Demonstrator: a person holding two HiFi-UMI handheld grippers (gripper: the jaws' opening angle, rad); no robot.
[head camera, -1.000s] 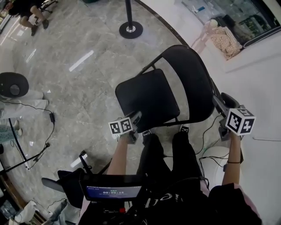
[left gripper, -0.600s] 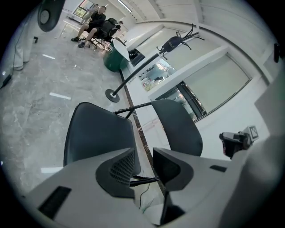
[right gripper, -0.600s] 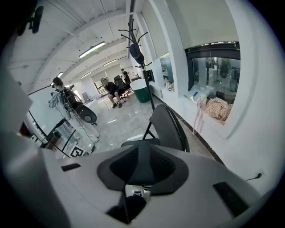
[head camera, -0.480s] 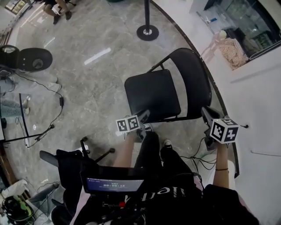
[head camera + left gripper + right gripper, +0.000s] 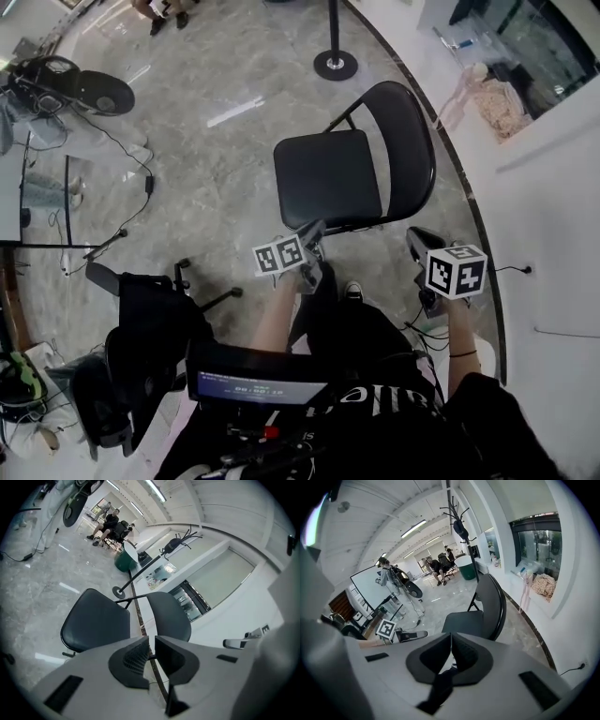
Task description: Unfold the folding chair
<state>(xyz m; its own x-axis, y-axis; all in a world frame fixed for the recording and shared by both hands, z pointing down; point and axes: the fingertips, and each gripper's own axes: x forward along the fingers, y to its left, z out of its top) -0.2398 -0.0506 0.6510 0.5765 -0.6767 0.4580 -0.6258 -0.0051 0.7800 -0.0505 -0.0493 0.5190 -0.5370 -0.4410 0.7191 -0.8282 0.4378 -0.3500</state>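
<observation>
The black folding chair (image 5: 328, 178) stands unfolded on the marble floor, seat flat and backrest (image 5: 403, 141) upright at its right. In the head view my left gripper (image 5: 311, 232) hangs just before the seat's front edge, clear of it. Its jaws are closing with a thin gap and nothing between them. My right gripper (image 5: 419, 239) is shut and empty, near the backrest's lower right and apart from it. The left gripper view looks over my left gripper (image 5: 151, 641) at the seat (image 5: 96, 620). In the right gripper view the chair (image 5: 464, 620) stands beyond my right gripper (image 5: 450, 639).
A stanchion base (image 5: 335, 64) stands behind the chair. A black office chair (image 5: 141, 328) is at my lower left, with cables (image 5: 122, 159) across the floor. A white wall and ledge (image 5: 553, 187) run along the right, with a plugged cable (image 5: 525, 270). People sit far off (image 5: 110, 522).
Both grippers have drawn back from the chair toward me, the left one rising off the seat's front edge. The right jaws went from wide open to shut. The chair stays unfolded.
</observation>
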